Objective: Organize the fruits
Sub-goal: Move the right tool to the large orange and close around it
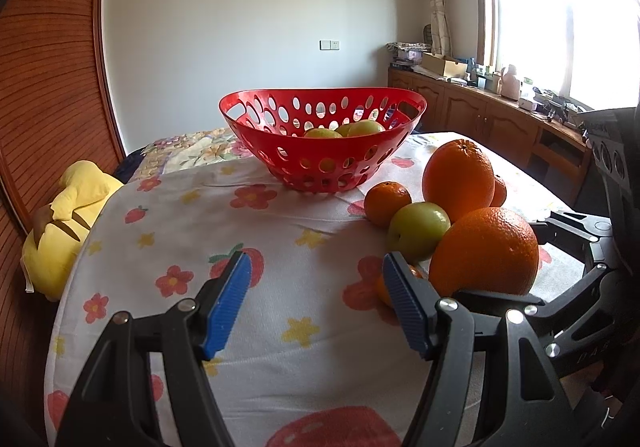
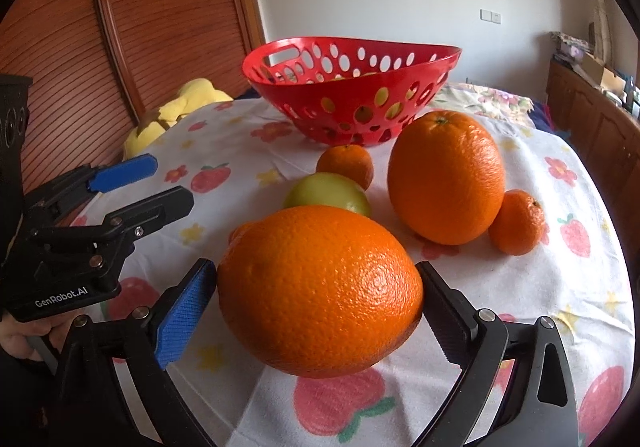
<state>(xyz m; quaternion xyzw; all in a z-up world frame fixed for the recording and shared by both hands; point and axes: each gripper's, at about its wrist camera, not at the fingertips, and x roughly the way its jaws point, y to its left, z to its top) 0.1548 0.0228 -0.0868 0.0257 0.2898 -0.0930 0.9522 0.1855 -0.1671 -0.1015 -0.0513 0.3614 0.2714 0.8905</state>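
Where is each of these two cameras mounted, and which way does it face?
Left wrist: sits on the left gripper, looks across the tablecloth at the red basket; its own open fingers show.
Right wrist: sits on the right gripper, which straddles the nearest orange; a hand shows.
Shared: basket, oranges, each other's gripper.

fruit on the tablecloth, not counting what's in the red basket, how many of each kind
large oranges: 2
small mandarins: 3 (the third is half hidden in both views)
green fruit: 1
total: 6
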